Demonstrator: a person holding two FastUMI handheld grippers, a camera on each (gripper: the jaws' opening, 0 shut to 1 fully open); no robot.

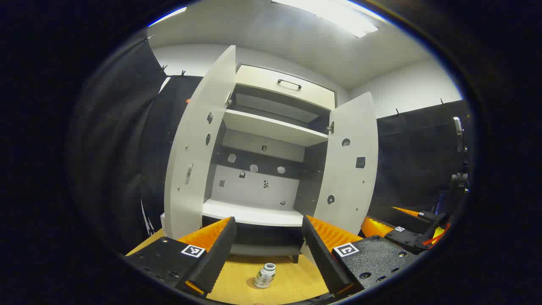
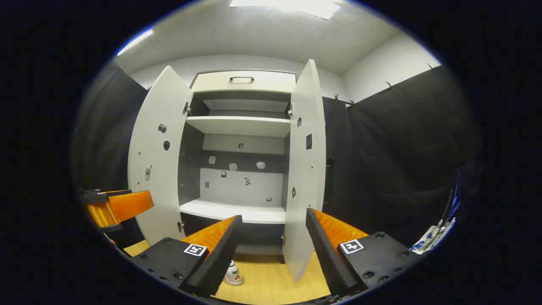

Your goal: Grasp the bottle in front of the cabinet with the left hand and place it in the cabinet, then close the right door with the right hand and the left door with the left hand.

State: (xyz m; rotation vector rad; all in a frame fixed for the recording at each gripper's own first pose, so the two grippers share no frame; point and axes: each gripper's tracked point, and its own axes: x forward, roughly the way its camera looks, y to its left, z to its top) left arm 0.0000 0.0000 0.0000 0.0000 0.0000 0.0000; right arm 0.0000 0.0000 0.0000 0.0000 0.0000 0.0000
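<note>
Left gripper [image 1: 267, 254]: fingers spread, empty, hovering above the bottle [image 1: 265, 275]. Bottle: upright on the wood floor [image 1: 288, 279], near side of the cabinet [image 1: 254, 214]. Step: approach to grasp; next calls for lowering to straddle it. Right gripper [image 2: 271, 250]: fingers spread, empty, level, facing the right door [image 2: 305, 169]. Left door [image 2: 154, 156]: open.
</note>
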